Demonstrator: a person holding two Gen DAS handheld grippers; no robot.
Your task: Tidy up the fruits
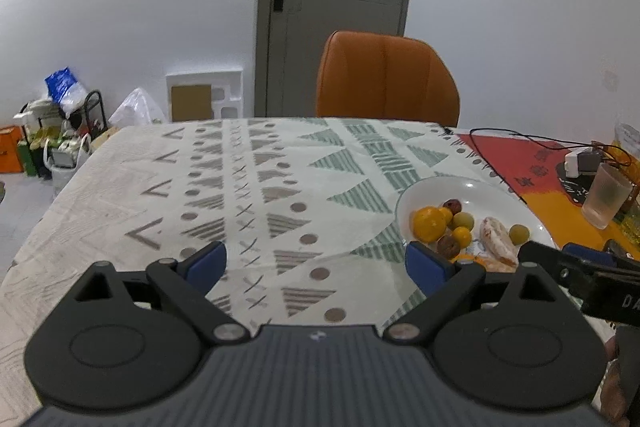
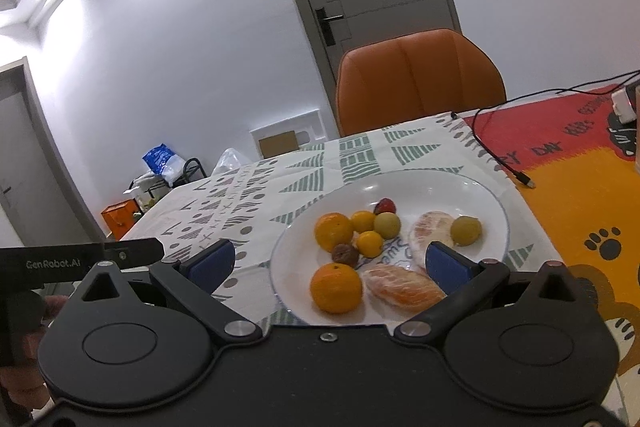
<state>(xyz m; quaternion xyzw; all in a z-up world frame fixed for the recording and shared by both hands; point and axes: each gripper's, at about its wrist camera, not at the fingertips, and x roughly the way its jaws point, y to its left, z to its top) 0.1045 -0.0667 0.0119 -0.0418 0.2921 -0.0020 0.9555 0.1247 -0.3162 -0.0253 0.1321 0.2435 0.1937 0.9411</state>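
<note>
Hovering: both grippers' fingers spread, empty | right gripper (image 2: pixel 329 263) view: whole plate (image 2: pixel 472 187) | left gripper (image 1: pixel 316 261) view: cup (image 1: pixel 606 195)

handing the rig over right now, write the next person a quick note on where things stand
Left claw: open, empty, hovering over the patterned tablecloth, left of the plate.
Right claw: open, empty, over the near edge of the white plate.
Fruit: all on the plate, mixed together: two oranges, small yellow and green fruits, two peeled citrus segments, a red one, a brown one.
Done: nothing visibly sorted.
Left: the whole sorting job.
</note>
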